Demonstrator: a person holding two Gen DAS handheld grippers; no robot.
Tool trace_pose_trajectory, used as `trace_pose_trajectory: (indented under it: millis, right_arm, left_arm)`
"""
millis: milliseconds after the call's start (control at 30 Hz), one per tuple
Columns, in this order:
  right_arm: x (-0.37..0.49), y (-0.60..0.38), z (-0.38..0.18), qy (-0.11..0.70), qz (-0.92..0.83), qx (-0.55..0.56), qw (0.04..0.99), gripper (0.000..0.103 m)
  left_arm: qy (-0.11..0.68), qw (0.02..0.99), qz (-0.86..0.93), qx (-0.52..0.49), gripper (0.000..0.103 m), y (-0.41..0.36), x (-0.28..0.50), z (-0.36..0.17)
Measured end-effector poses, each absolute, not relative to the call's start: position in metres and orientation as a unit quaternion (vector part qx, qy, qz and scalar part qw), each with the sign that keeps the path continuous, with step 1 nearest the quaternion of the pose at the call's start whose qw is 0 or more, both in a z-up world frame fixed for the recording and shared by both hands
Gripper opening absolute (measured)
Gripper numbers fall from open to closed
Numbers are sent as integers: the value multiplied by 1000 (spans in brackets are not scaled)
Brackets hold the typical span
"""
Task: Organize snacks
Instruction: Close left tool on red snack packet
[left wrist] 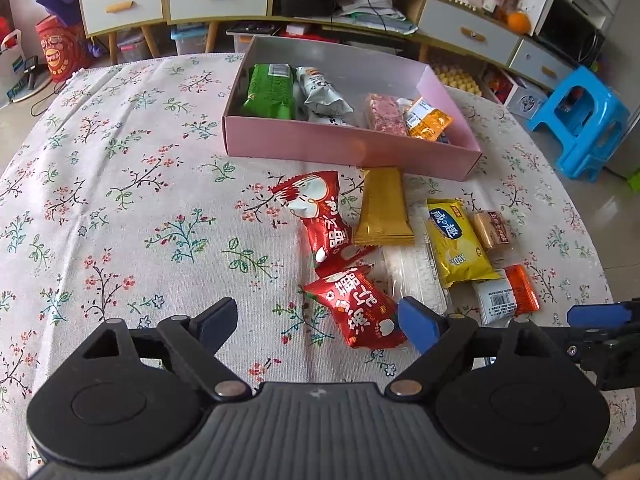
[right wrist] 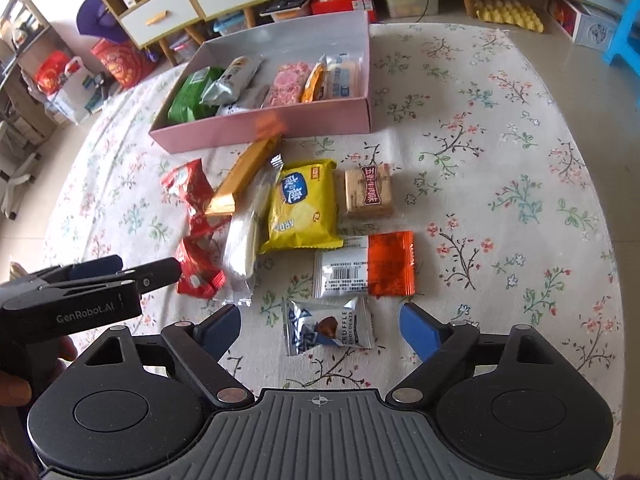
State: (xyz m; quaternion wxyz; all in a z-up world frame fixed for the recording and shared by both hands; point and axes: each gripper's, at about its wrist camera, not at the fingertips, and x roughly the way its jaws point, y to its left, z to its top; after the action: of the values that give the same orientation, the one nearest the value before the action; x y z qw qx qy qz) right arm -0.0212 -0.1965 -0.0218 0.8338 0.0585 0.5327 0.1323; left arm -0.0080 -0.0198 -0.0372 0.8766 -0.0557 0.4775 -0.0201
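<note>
The left gripper is hanging low over the floral tabletop with its fingers spread wide apart and holding nothing; a red snack packet is lying between them, its long axis slanting from upper left to lower right, and whether the blue right fingertip is touching its edge is hard to tell. A second red packet is lying just beyond, running roughly away from the camera, beside a gold wafer bar whose narrow end is pointing toward the pink box. The right gripper is likewise spread wide and empty, with a truffle chocolate packet lying crosswise between its fingers, apart from both. Ahead of it a white-and-orange packet is lying sideways, then a yellow biscuit pack and a tan square cake side by side, and a clear-wrapped white stick is stretching toward the box, partly under the yellow pack. The box is sitting at the far side of the tabletop, open, holding a green packet, silver packets, a pink bar and an orange packet, all lying lengthwise front to back; its near wall is cutting off their lower ends. The printing on most wrappers is too small to read.
</note>
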Motion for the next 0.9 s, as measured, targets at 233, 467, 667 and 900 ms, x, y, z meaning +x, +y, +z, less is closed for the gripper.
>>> trace_pose_trajectory:
  millis: [233, 467, 667, 900]
  right_arm:
    - [-21, -193, -27, 538, 130, 51, 832, 89]
    - [-21, -191, -29, 538, 131, 41, 832, 89]
    - [-21, -194, -28, 536, 128, 43, 833, 89]
    - [-21, -191, -29, 536, 131, 39, 833, 89]
  left_arm:
    - [475, 877, -24, -65, 87, -23, -3, -54]
    - [466, 881, -59, -56, 52, -30, -5, -57]
    - [457, 887, -60, -37, 15, -32, -6, -50]
    - [463, 882, -64, -64, 9, -26, -3, -50]
